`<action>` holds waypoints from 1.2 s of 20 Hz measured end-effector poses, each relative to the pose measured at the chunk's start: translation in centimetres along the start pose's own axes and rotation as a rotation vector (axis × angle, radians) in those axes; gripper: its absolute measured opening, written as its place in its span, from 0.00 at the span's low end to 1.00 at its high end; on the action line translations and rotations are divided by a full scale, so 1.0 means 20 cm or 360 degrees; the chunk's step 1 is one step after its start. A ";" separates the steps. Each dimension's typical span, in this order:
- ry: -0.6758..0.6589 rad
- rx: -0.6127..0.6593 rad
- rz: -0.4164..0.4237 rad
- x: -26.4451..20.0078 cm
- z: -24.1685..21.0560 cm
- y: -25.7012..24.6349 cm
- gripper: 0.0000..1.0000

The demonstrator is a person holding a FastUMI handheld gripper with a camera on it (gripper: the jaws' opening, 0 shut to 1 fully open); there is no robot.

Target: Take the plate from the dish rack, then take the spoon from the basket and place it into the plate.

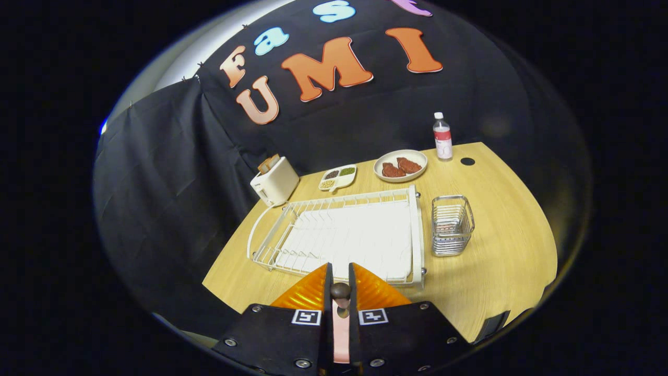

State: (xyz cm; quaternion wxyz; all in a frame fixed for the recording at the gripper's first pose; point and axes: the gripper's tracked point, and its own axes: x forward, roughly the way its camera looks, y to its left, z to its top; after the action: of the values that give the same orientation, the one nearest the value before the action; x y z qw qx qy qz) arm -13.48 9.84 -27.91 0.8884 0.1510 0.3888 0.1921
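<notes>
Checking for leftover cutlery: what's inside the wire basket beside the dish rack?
Nothing sticks up from the wire basket; its wires hide the bottom. The fingers are shut on a pink handle.

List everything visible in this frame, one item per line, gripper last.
Table: one, light wood.
Dish rack: one, white, just beyond the fingers.
Basket: one, silver wire, right of the rack.
Toaster: one, white, behind the rack.
Divided dish: one, white, beside the toaster.
Plate of food: one, white, reddish pieces.
Bottle: one, clear, behind that plate.
Spoon handle: one, pink, dark knob end, between the fingers.
Gripper: shut on the handle.
</notes>
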 end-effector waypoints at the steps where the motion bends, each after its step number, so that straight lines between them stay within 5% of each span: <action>1: 0.0021 0.0009 0.0008 0.01 -0.04 0.00 0.11; 20: 0.0161 0.0054 0.0076 0.09 -0.30 -0.08 0.12; 24: 0.0174 -0.0014 -0.0065 0.10 -0.33 -0.24 0.21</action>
State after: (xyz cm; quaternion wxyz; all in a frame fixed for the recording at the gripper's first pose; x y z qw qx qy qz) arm -16.10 7.31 -35.56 0.8702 0.1284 0.4389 0.1834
